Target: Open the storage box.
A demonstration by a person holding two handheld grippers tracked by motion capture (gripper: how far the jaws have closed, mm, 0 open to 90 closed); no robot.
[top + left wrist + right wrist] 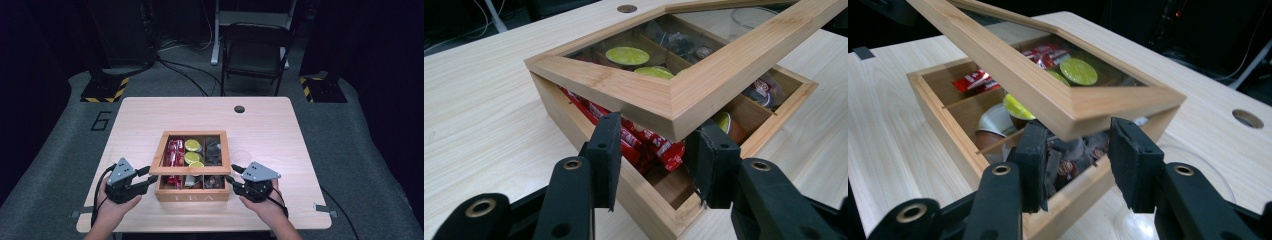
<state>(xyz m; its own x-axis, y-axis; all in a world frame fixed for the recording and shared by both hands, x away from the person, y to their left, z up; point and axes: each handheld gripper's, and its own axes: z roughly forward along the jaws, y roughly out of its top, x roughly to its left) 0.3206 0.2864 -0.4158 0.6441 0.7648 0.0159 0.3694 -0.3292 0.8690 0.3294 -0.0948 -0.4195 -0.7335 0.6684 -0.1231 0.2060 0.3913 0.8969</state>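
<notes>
A wooden tea box [192, 196] stands at the near middle of the table, and its glass-windowed lid [190, 170] is tilted up at the front edge. My left gripper [151, 175] clasps the lid's front left corner [664, 107], which sits between its pads [606, 150]. My right gripper [231, 173] clasps the front right corner [1073, 112] the same way, pads [1130, 155] on either side. Under the lid lie red packets [644, 142], green-topped capsules [192, 151] and dark sachets [214, 152] in separate compartments.
A clear round cup [241, 156] sits on the table just right of the box, close to my right gripper. A cable hole [239, 109] marks the far side of the tabletop. Beyond the table a folding chair [255, 50] stands on the floor.
</notes>
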